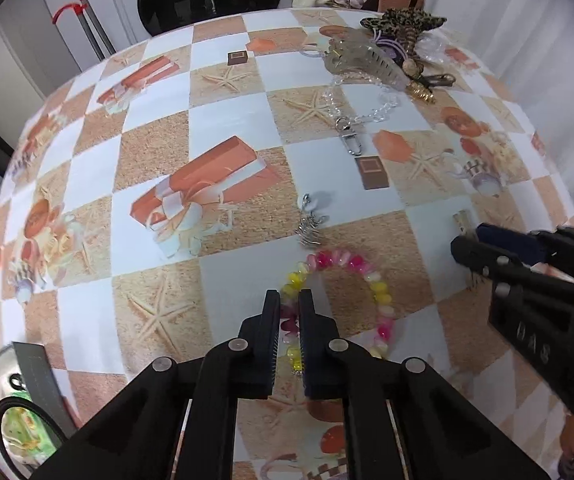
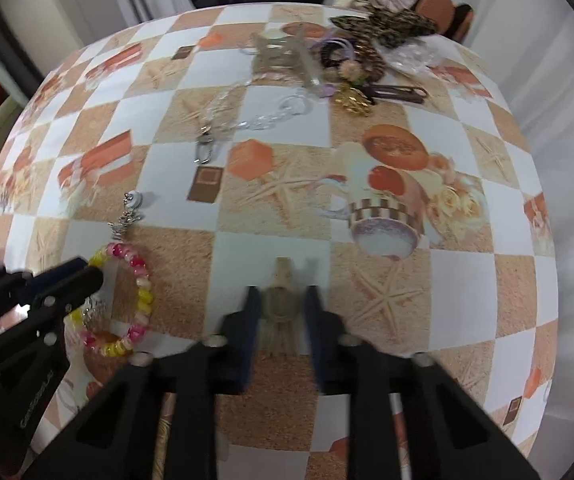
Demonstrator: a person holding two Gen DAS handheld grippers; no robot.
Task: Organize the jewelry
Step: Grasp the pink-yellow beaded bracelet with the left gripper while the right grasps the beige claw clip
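Note:
A bracelet of pink, yellow and white beads (image 1: 381, 292) lies on the checked tablecloth (image 1: 155, 128). My left gripper (image 1: 289, 298) points steeply down and is shut on the bracelet's left side, with beads showing between the pads. In the right wrist view the same bracelet (image 2: 143, 292) sits at the left with the left gripper (image 2: 87, 276) on it. My right gripper (image 2: 282, 294) is closed around a small tan hair clip (image 2: 281, 312), whose tip sticks out past the fingers. In the left wrist view the right gripper (image 1: 467, 242) is at the right, with the clip (image 1: 461, 220) at its tips.
A silver charm (image 1: 309, 224) lies just beyond the bracelet. Further back are a clear chain with a metal clasp (image 1: 351, 124), a large clear claw clip (image 1: 367, 60), a leopard scrunchie (image 1: 403, 22) and a gold piece (image 1: 421, 90). A grey box (image 1: 35, 380) stands at the near left edge.

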